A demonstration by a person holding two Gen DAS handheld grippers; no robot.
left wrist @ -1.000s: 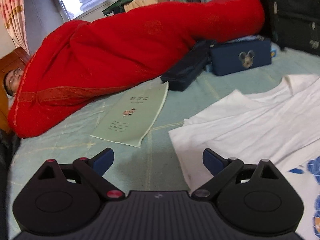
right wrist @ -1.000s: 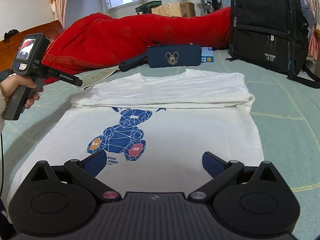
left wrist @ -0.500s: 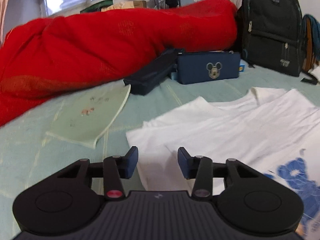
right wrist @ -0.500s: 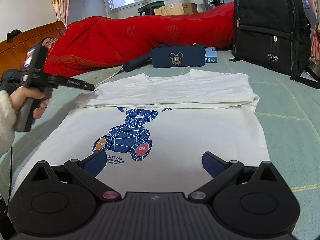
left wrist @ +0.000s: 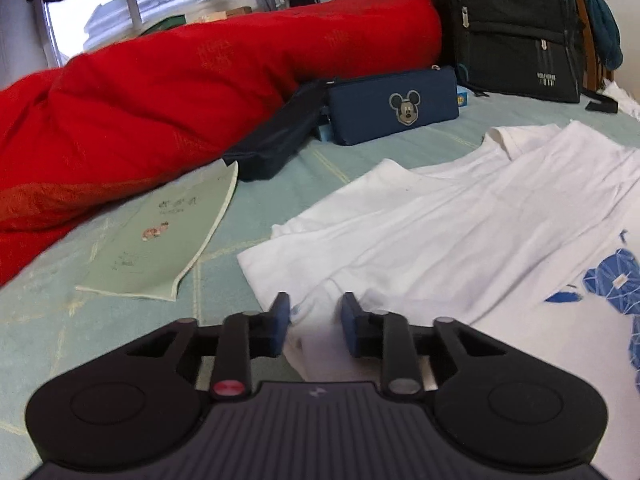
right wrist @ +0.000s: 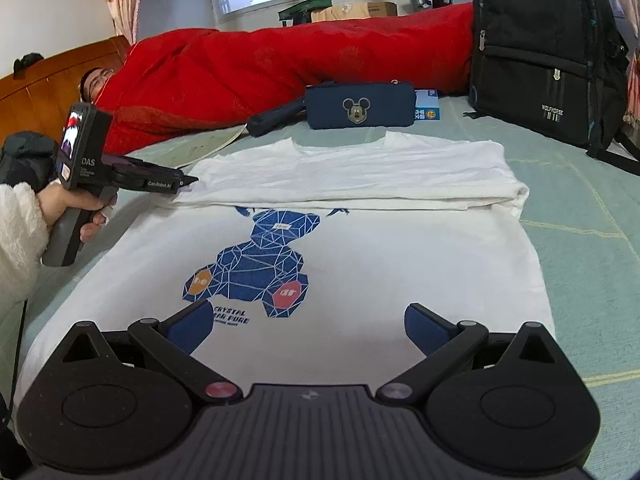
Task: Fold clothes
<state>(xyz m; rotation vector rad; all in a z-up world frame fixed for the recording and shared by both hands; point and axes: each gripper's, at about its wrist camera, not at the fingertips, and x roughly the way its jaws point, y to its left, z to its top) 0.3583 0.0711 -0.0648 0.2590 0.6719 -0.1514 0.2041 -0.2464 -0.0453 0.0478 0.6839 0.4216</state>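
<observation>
Left wrist view, left to right: a pale green notebook [left wrist: 168, 240] lies flat on the light green bed sheet [left wrist: 80, 320], beside a bulky red quilt [left wrist: 180, 100]. A dark pouch [left wrist: 276, 136] and a navy pencil case [left wrist: 394, 106] with a cartoon mouse badge rest against the quilt; a black backpack [left wrist: 516, 28] stands upright at the far right. The white T-shirt [left wrist: 460, 232] is spread on the sheet, its top part folded down over the body. The left gripper [left wrist: 314, 314] sits at the shirt's left corner; its jaws are closing, a bunched fold of white cloth stands between the blue pads [left wrist: 280, 320], and a gap shows on either side of it.

Right wrist view, left to right: a hand [right wrist: 76, 210] in a fluffy white sleeve [right wrist: 18, 232] holds the left gripper's handle, fingertips at the shirt's folded edge. The shirt's blue geometric bear print [right wrist: 256, 264] faces up. The right gripper [right wrist: 308, 328] hangs over the near hem, jaws wide apart, nothing between them.
</observation>
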